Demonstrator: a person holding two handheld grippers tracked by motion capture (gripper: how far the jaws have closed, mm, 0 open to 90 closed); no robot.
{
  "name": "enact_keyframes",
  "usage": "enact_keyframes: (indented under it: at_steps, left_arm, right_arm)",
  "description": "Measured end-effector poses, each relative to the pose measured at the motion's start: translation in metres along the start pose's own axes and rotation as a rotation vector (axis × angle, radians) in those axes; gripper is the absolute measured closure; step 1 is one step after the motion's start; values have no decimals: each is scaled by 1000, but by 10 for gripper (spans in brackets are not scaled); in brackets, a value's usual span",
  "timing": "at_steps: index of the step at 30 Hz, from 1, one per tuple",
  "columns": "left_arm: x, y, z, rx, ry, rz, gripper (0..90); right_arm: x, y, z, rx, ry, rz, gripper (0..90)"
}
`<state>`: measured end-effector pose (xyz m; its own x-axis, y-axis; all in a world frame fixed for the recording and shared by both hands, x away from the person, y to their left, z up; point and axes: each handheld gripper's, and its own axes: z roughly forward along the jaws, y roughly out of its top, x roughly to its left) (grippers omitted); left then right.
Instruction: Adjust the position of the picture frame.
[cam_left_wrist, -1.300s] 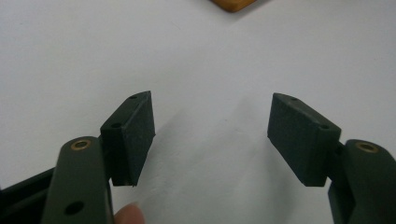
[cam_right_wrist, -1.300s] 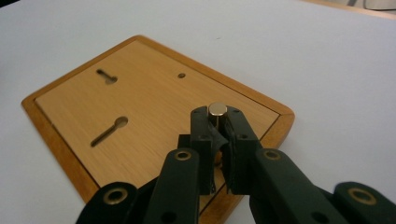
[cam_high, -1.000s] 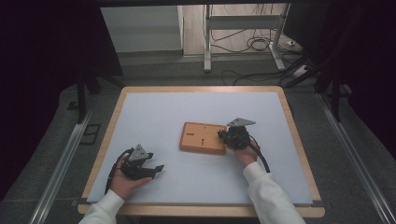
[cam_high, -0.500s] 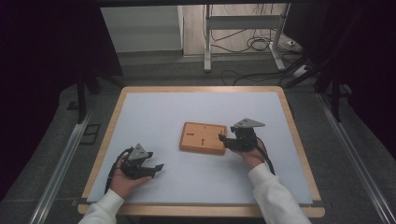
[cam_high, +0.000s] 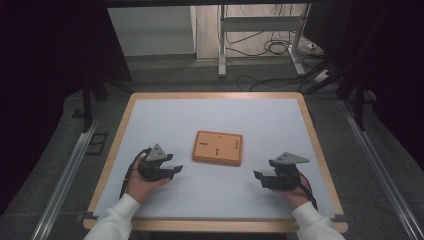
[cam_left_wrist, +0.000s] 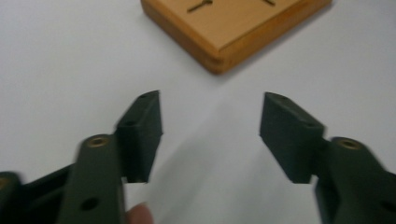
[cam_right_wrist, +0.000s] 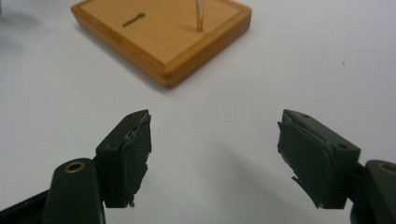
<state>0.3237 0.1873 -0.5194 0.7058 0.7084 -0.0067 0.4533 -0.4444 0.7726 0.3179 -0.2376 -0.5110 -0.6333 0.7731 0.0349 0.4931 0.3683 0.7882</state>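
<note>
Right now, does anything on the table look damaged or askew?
Yes: the rubber pads on the right tool look torn and frayed at the edges. The wooden board lies slightly skewed to the table edge; nothing spilled.

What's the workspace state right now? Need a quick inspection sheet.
Surface: white table top with a wooden rim, flat and bare around the work.
Job's things: wooden block near the middle, lying flat; thin marks on its top, and a thin pin stands upright in it in the right gripper view.
Clutter: nothing seen.
Grippers: left gripper near left of the block, right gripper near right of it; both open, nothing between the jaws, apart from the block.
Cables: a black cable trails from each gripper; more lie on the floor beyond the table.
Surroundings: metal stand legs behind, dark curtains at both sides.
</note>
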Motion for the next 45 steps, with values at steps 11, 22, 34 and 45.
enact_keyframes:
  at_steps: [11, 22, 34, 45]
  left_arm:
    - [18, 57, 44, 12, -63, -1, 883]
    - [44, 103, 89, 34, -58, -1, 897]
    - [71, 122, 137, 99, -63, -16, 899]
    - [73, 117, 146, 145, -90, -35, 900]
  right_arm:
    - [1, -5, -4, 18, 0, -7, 248]
    - [7, -4, -2, 21, 11, -5, 248]
    - [7, -3, -2, 13, 17, 2, 246]
    - [3, -4, -5, 5, 4, 11, 246]
